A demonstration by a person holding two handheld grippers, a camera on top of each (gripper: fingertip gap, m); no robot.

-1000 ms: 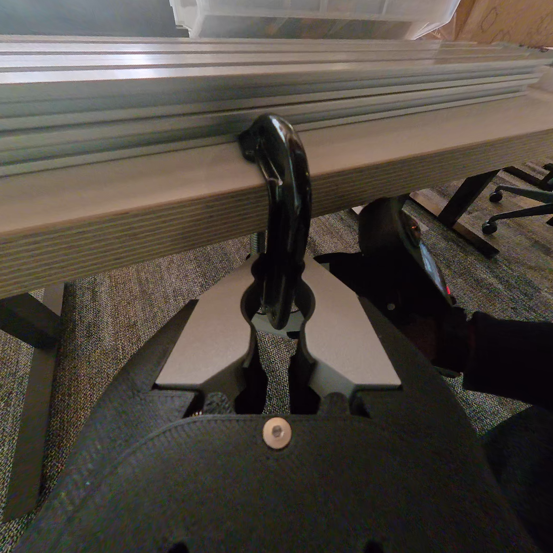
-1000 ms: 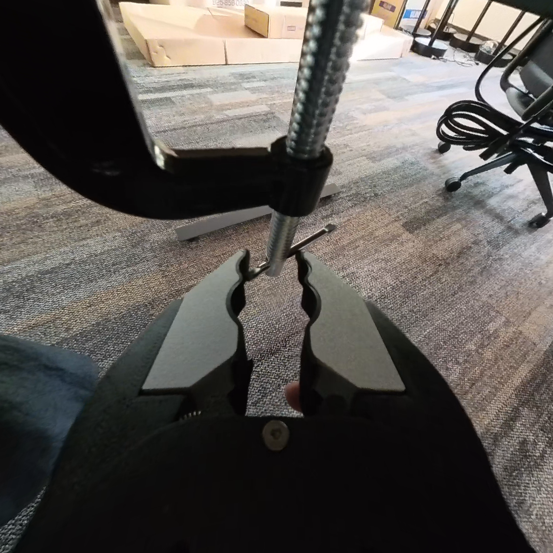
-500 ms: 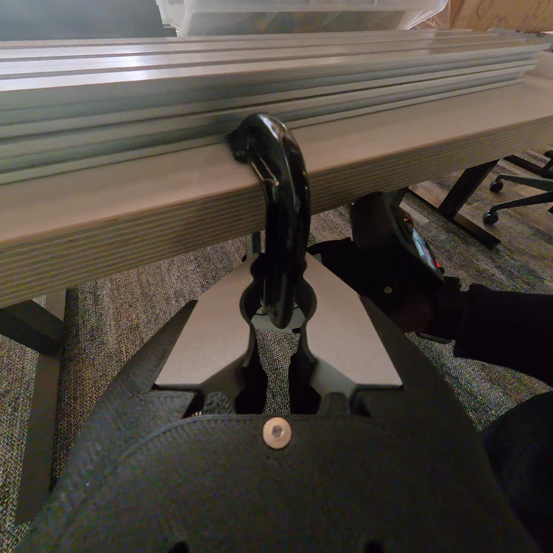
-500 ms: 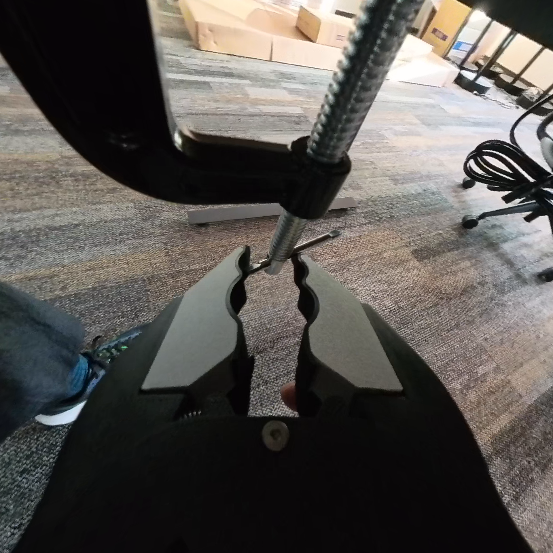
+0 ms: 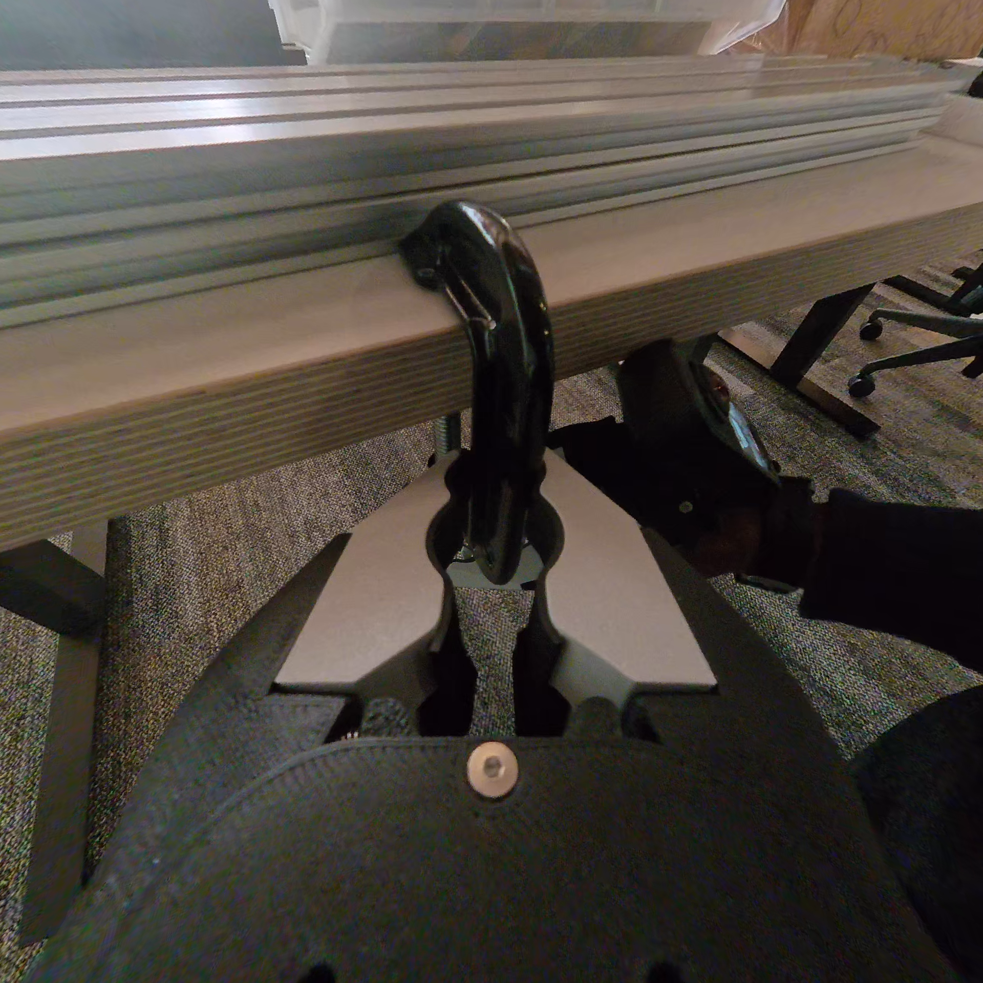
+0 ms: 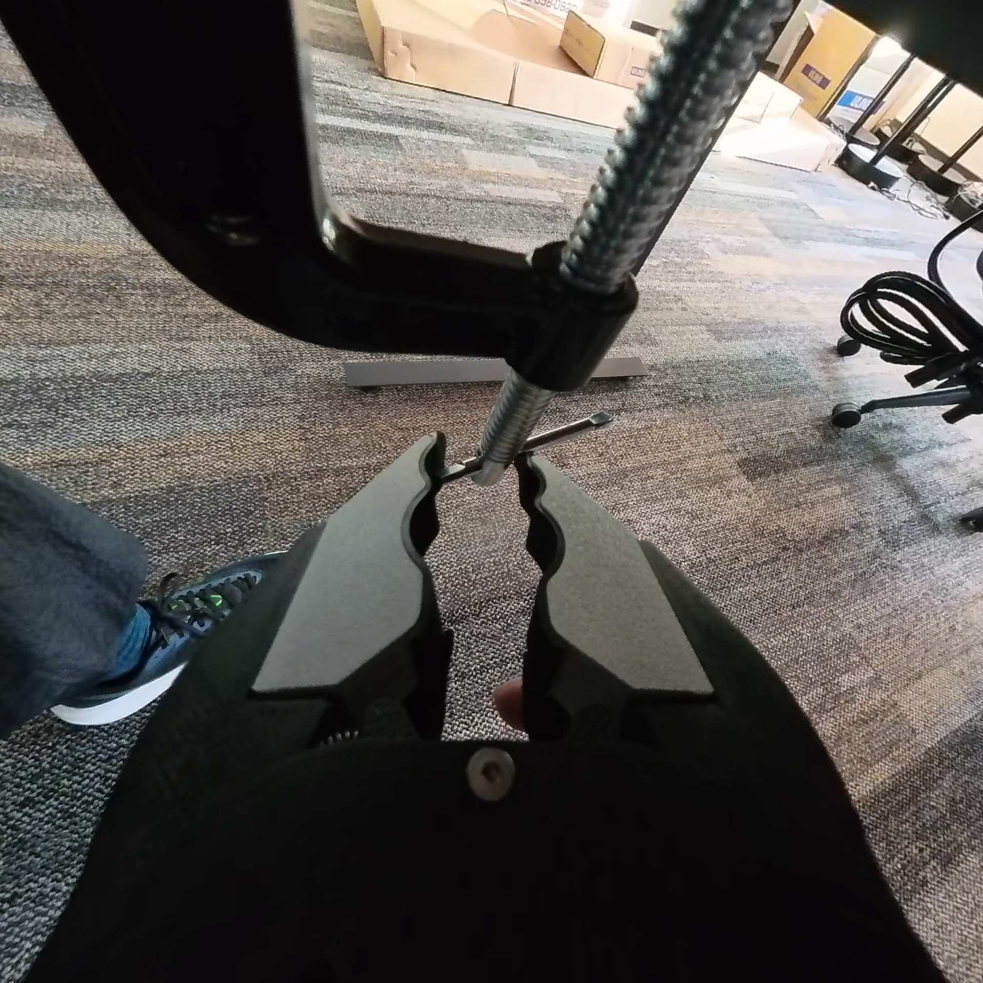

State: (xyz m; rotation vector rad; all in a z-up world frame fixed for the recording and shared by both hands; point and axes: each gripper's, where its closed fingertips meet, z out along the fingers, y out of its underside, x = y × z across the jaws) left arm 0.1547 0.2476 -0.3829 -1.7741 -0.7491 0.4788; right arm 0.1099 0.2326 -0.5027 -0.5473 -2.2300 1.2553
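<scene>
A black C-clamp (image 5: 510, 340) hooks over the front edge of a grey table (image 5: 213, 404), its top jaw against a stack of aluminium rails (image 5: 266, 159). My left gripper (image 5: 497, 473) is shut on the clamp's frame just below the table edge. Under the table, my right gripper (image 6: 481, 460) is shut on the lower end of the clamp's threaded screw (image 6: 654, 133), at its thin sliding handle pin (image 6: 574, 431). The clamp frame (image 6: 372, 319) fills the upper left of the right wrist view. The right gripper also shows in the left wrist view (image 5: 691, 468), held by a dark-sleeved hand.
A clear plastic bin (image 5: 532, 26) sits behind the rails. Below are patterned carpet, a table foot (image 6: 425, 372), a person's shoe (image 6: 186, 627), flat cardboard boxes (image 6: 478, 58), and an office chair with coiled cables (image 6: 915, 330) at the right.
The right wrist view has swung, so the screw now leans further right and a shoe has come into view at the left. The left gripper keeps its hold and has barely shifted.
</scene>
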